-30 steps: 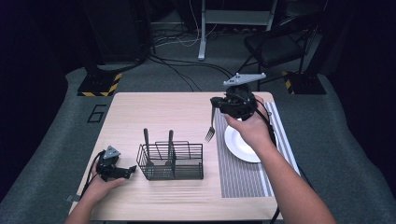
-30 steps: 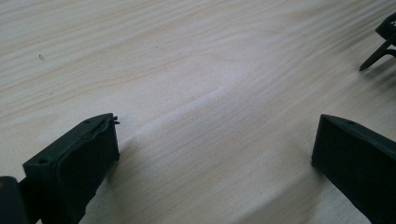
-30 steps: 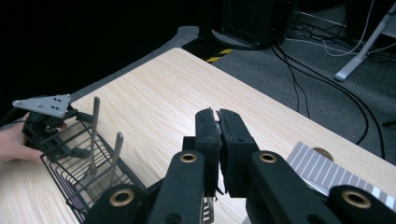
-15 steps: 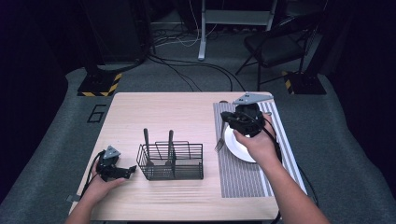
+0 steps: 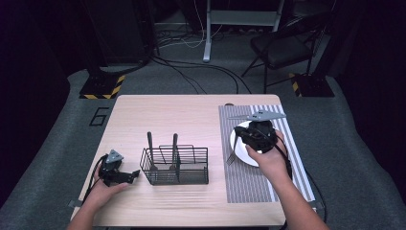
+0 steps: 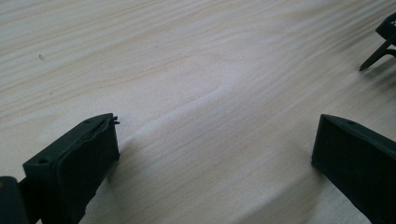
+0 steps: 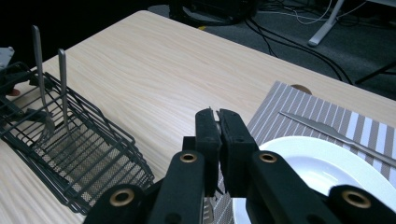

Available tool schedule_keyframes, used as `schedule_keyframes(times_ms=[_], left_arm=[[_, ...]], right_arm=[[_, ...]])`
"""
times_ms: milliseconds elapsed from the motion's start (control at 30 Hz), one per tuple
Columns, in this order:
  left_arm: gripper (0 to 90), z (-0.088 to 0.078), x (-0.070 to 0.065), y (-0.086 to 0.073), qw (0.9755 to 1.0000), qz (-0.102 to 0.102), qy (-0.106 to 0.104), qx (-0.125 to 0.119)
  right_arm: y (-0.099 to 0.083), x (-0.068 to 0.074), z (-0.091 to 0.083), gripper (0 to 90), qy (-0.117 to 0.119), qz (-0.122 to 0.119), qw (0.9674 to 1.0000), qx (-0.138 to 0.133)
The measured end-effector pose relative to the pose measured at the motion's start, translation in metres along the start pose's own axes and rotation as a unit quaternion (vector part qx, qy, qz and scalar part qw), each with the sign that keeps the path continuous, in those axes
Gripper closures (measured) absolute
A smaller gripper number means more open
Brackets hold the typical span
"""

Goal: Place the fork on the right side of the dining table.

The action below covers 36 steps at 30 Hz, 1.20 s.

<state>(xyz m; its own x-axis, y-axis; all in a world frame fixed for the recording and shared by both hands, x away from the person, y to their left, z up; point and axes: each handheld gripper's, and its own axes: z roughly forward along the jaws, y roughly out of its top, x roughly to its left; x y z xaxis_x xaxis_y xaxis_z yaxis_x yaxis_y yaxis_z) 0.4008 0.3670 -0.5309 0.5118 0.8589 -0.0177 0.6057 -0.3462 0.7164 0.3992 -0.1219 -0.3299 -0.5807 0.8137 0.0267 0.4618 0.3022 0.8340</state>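
Right tongs (image 5: 249, 140) clamped on fork (image 5: 233, 155), lowering beside plate (image 5: 238, 139).
Two utensils left in basket (image 5: 176, 165) at nine o'clock; left tongs (image 5: 130, 176) apart, idle.

Right gripper (image 5: 256, 137) lower (over plate (image 5: 239, 143))

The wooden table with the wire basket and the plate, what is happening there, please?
A person works at the light wooden table with a gripper in each hand. The right gripper, its fingers shut with a thin metal edge just visible between them, is over the round white plate on the grey striped placemat, where a silver fork lies beside the plate. The left gripper rests open on the table beside the black wire basket, which holds two utensils upright.
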Motion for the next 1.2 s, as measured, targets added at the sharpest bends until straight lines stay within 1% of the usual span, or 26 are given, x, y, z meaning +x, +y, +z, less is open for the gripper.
schedule_keyframes(times_ms=[433, 800, 933, 1200], left_arm=[[0.3, 0.000, 0.000, 0.000, 1.0000, 0.001, 0.001, -0.001], [0.3, 0.000, 0.000, 0.000, 1.0000, 0.000, 0.000, -0.001], [0.3, 0.000, 0.000, 0.000, 1.0000, 0.001, 0.001, -0.001], [0.3, 0.000, 0.000, 0.000, 1.0000, 0.001, 0.001, -0.001]], right_arm=[[-0.027, -0.004, 0.001, 86.8, -0.020, 0.011, 0.9997, 0.003], [-0.039, -0.009, 0.000, 86.8, -0.027, 0.022, 0.9994, 0.005], [-0.043, -0.010, 0.000, 86.8, -0.030, 0.034, 0.9990, 0.003], [-0.052, -0.019, -0.008, 86.1, -0.042, 0.058, 0.9974, -0.002]])
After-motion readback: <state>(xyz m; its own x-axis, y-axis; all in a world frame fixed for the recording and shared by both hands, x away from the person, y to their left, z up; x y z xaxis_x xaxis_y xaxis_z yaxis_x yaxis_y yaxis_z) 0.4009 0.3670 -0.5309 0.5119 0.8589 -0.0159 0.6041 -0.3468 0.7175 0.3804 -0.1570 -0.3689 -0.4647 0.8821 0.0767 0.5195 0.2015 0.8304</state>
